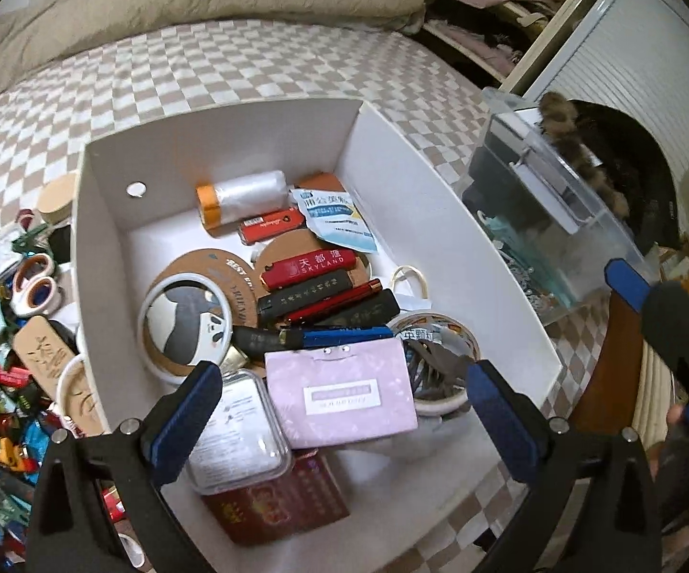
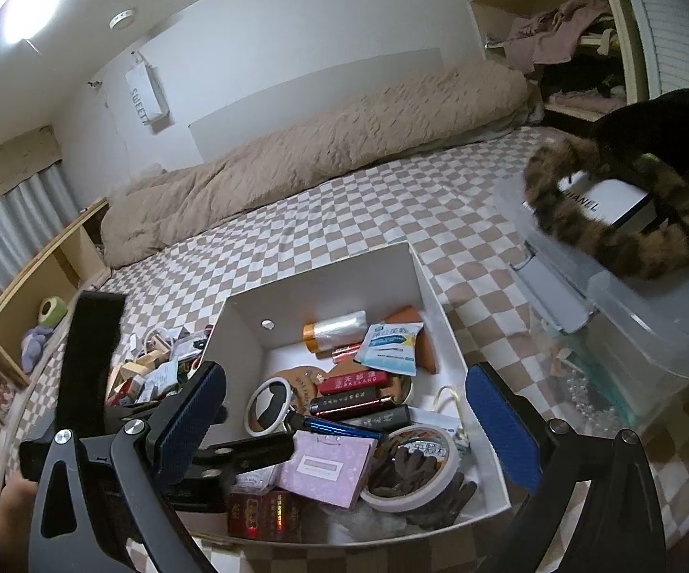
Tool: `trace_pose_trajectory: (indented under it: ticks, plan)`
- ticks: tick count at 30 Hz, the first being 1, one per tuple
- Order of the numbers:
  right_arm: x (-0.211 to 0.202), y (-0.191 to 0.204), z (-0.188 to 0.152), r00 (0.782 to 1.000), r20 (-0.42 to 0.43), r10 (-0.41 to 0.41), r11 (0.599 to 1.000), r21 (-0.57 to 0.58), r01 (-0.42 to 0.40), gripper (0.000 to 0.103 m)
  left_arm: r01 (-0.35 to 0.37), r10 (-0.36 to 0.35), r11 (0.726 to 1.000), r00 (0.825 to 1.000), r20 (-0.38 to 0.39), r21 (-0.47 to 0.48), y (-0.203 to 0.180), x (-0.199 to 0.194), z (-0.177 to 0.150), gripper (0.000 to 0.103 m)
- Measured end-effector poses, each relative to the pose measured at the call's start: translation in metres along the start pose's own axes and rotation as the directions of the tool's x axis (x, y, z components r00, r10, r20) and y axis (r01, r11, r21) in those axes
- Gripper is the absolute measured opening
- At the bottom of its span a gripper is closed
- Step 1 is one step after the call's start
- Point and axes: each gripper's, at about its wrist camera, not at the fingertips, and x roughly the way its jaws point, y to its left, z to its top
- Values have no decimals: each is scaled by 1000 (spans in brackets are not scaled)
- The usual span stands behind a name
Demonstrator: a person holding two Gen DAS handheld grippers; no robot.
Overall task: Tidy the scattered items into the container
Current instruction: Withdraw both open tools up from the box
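Observation:
A white box [image 1: 392,176] sits on the checkered bed and holds several items: a pink card holder [image 1: 339,391], red and black lighters [image 1: 311,265], tape rolls, a clear plastic case [image 1: 234,429]. My left gripper [image 1: 344,410] is open and empty, hovering just above the box's near end over the pink card holder. My right gripper [image 2: 344,420] is open and empty, higher up over the same box [image 2: 440,315]. The left gripper's body shows in the right wrist view [image 2: 230,463]. Scattered items [image 1: 15,334] lie in a pile left of the box, which also shows in the right wrist view [image 2: 158,367].
A clear plastic storage bin [image 1: 554,210] stands right of the box, with a furry brown thing and a black hat on its lid [image 2: 631,205]. A beige duvet [image 2: 320,143] lies along the far side of the bed. An open closet [image 2: 564,57] is at back right.

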Motion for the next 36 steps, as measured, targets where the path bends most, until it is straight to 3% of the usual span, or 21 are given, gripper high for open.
trace_pose_trajectory:
  ticks: [19,27,36]
  plan:
    - [-15,37,-22,992,3,-127,986,-107,127,103,-40,36,999,988,152,28,17,-77,-30,103]
    - [-30,61,-32,990,34,-136,978,-158,140,103,-58,49,998,974,221,32,26,-110,-49,103]
    - [-51,83,-41,987,91,-133,976,-160,146,103,-117,96,992,943,319,47,35,-152,-75,103]
